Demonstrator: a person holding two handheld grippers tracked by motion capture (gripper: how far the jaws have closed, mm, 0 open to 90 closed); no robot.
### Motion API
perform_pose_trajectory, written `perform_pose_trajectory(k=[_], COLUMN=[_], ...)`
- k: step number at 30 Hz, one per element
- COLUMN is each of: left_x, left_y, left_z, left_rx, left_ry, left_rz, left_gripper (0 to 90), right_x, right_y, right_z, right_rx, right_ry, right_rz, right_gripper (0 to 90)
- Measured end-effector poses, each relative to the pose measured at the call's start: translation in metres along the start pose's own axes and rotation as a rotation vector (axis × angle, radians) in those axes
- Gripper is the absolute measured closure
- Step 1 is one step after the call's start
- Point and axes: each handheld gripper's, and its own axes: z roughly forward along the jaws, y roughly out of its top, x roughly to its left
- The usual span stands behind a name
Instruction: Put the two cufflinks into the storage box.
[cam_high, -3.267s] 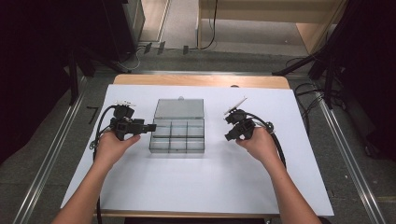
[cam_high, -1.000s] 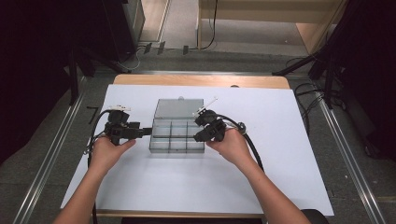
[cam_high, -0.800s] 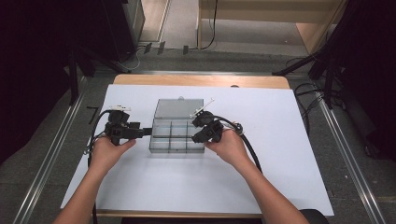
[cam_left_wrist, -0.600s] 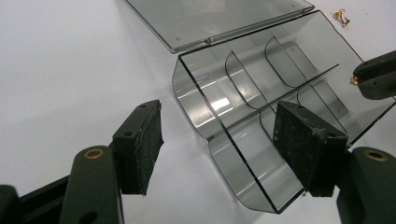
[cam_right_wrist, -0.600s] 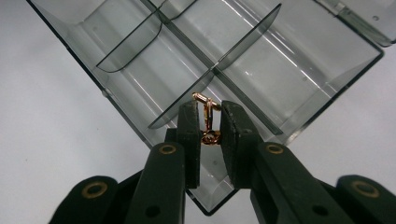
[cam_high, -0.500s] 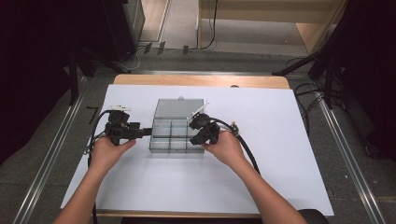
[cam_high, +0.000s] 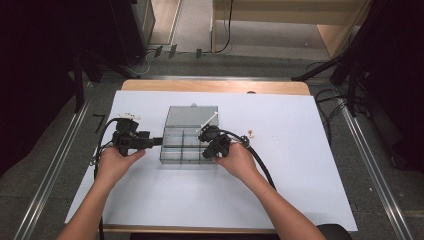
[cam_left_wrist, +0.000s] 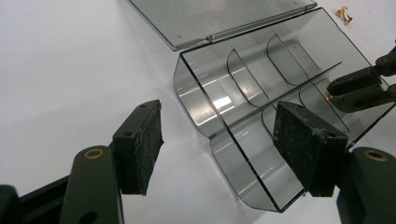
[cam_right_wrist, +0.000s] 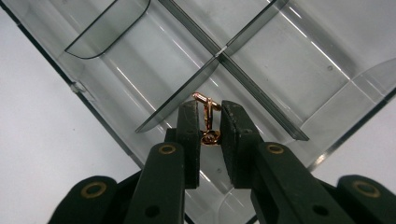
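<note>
- Right tool (cam_right_wrist: 208, 135): jaws nearly together, pinching a small gold earring (cam_right_wrist: 208, 122); in the high view this tool (cam_high: 212, 142) sits over the right end of the clear box (cam_high: 186, 145).
- Left tool (cam_left_wrist: 224, 149): jaws half open and holding nothing. One pad (cam_left_wrist: 306, 147) is over the box's near end compartment, the other pad (cam_left_wrist: 144, 147) is outside the wall. Judging by this, it's placed to brace the box, not grip it. I'd keep it there.
- Tabletop (cam_high: 300, 200): white and bare around the box, so a dropped earring would be easy to spot.
- Box: six compartments, lid (cam_high: 192, 116) folded flat open behind it, every compartment looks bare.
- The earring hangs above the middle cross of the dividers (cam_right_wrist: 219, 56), on the near side. It isn't clearly inside one compartment yet.
- Do it well, my read: pick one compartment and centre the tool over its floor, away from the divider edge, so the piece can't perch on the wall or bounce next door.
- Go low before letting go. The piece is light and the plastic is hard, so a drop from height will probably skip.
- Open the jaws slowly, because the clip end may snag on a pad.
- Second earring (cam_high: 251, 133) lies on the tabletop just right of the box, probably next.
</note>
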Motion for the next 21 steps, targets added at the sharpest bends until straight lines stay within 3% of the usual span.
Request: perform_pose_trajectory(k=[21], left_x=[-0.0006], left_y=[-0.0003], left_z=[0.001], left_rx=[0.004], left_ry=[0.004], left_rz=[0.002], left_gripper=[34.1], right_x=[-0.0017], right_y=[0.0018], right_z=[0.0106], right_rx=[0.024], right_ry=[0.0], right_rz=[0.008], right_gripper=[78.9])
